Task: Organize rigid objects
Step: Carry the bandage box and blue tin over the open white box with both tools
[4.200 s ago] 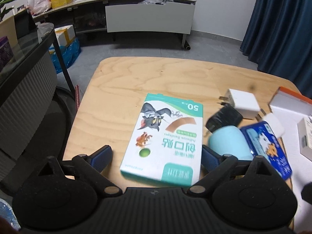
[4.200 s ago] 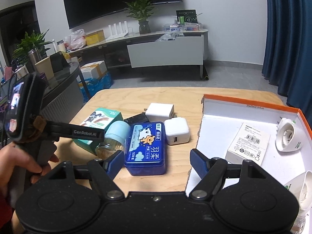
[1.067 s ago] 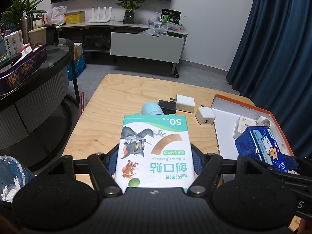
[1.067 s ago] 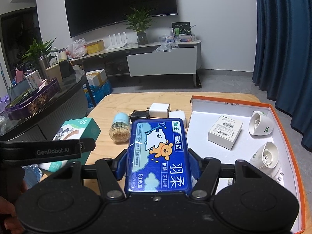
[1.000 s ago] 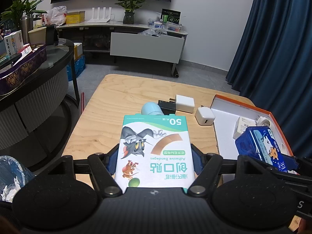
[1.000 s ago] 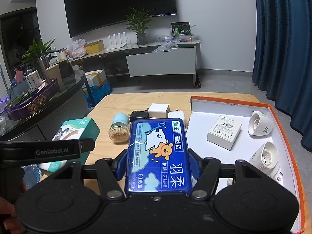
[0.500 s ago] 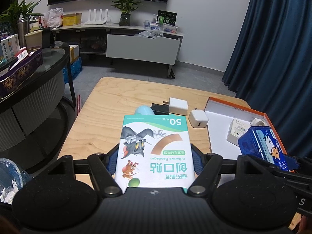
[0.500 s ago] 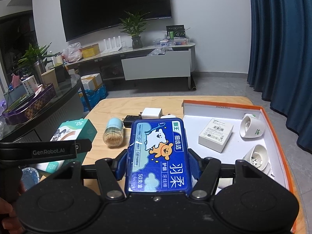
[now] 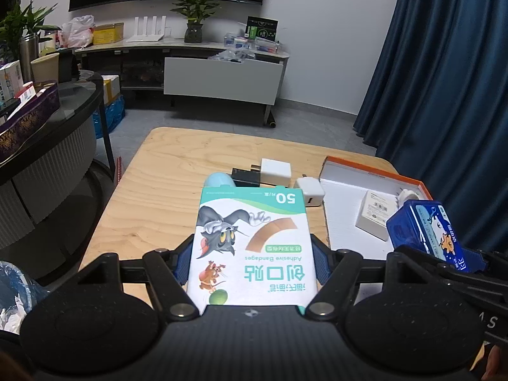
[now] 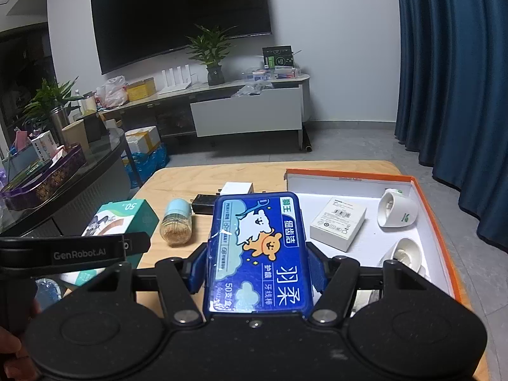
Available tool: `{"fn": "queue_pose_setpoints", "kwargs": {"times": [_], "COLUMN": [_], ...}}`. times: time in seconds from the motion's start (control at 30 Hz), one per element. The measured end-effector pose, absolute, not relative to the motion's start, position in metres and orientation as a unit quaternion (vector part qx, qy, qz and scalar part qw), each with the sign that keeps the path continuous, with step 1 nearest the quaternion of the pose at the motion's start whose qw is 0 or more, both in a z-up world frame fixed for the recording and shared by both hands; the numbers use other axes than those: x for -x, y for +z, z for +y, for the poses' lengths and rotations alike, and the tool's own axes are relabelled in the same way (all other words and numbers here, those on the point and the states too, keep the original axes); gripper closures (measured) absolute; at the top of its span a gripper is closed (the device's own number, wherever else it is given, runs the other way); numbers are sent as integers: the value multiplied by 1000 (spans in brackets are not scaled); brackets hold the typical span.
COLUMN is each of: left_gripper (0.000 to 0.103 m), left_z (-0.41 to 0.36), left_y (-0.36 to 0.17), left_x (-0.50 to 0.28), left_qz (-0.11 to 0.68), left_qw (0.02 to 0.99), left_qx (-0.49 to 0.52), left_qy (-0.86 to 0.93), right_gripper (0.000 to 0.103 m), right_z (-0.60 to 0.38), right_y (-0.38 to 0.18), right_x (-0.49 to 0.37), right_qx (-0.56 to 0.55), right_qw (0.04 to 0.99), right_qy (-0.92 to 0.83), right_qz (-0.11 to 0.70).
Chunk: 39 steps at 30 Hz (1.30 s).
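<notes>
Since four seconds ago both boxes have left the tabletop (image 9: 165,171): the bandage box (image 9: 252,247), which lay flat there, now rides clenched in the left hand-held gripper (image 9: 252,262), and the blue case (image 10: 258,250) sits gripped in the right hand-held gripper (image 10: 257,268). Both are held in the air, the case above the near left corner of the tray (image 10: 428,209), the bandage box to the tray's left. Inside the tray lie a white box (image 10: 338,222) and two white cups (image 10: 397,211). The jar (image 10: 177,222) and chargers (image 9: 275,171) stay on the tabletop left of the tray. To do this well, lower the case flat onto bare tray floor near the white box, clear of the cups, release only once it rests, then bring the bandage box in beside it
</notes>
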<state>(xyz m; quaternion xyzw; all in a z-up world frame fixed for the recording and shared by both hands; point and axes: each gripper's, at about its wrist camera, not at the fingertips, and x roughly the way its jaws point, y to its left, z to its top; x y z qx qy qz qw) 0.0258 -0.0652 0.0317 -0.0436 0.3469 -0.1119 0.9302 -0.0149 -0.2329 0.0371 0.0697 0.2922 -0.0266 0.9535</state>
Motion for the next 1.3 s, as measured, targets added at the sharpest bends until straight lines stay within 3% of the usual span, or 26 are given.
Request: {"fn": "queue_pose_setpoints", "kwargs": {"times": [1.3], "left_gripper": [31], "left_z": [-120], "left_y": [40], "left_x": [-21], "left_qz": [343], "left_qw": [923], "left_qx": [6], "left_qy": [-173], "right_gripper": [29], "right_z": [-278], "right_y": [41], "right_x": [37], "right_qx": [-98], "right_qw": [953], "right_qy": [-85], "right_qz": [275]}}
